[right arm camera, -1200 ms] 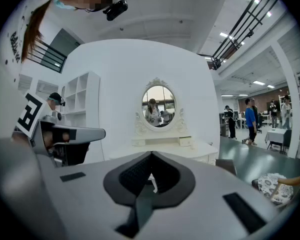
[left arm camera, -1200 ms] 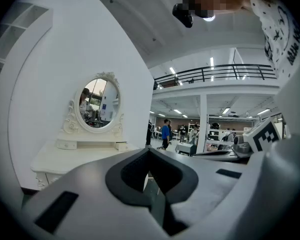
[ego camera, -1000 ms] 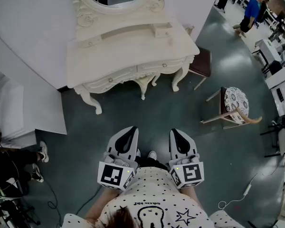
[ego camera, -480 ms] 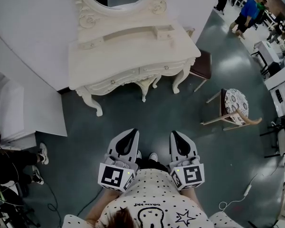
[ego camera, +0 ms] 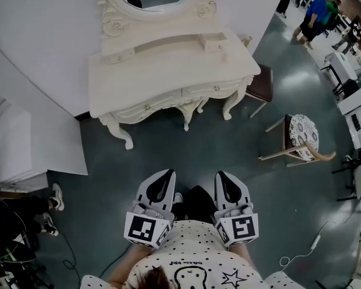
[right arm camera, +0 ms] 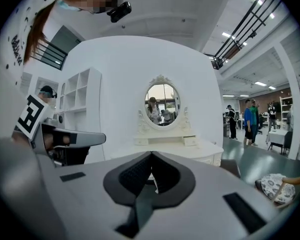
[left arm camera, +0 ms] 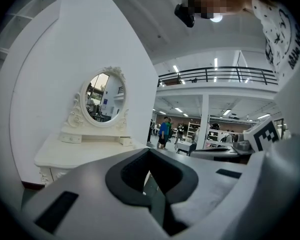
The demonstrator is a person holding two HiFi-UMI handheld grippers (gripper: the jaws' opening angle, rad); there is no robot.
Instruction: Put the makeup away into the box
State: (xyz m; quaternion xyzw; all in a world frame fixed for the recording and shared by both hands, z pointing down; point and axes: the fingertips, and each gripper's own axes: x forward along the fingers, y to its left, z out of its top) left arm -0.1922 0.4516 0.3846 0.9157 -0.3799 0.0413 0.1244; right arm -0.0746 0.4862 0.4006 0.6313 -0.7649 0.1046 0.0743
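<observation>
- Only the head view shows the layout of the room. The white surface (ego camera: 168,71) with carved legs stands at 12 o'clock from the person. A brown-seat chair (ego camera: 262,84) is just beside its right end, and a chair with a patterned cushion (ego camera: 301,134) is at 2 o'clock. A pale cable (ego camera: 301,254) lies on the floor at 4 o'clock.
- Only the right gripper view looks into the oval mirror (right arm camera: 162,104) above the surface, where a person is reflected. It also shows a white shelf unit (right arm camera: 80,104) at 10 o'clock.
- Only the left gripper view shows an upper gallery with a dark railing (left arm camera: 215,74) at 1 o'clock.
- In no view can I tell where the makeup or the box is.
- The left gripper (ego camera: 163,173) and the right gripper (ego camera: 224,174) are held side by side, close in front of the person's spotted shirt (ego camera: 195,251). Both point to 12 o'clock, toward the surface and well apart from it.
- Both gripper views look almost level across the room, so each gripper tilts only a little downward.
- On each gripper the jaws are pressed together, with nothing between them.
</observation>
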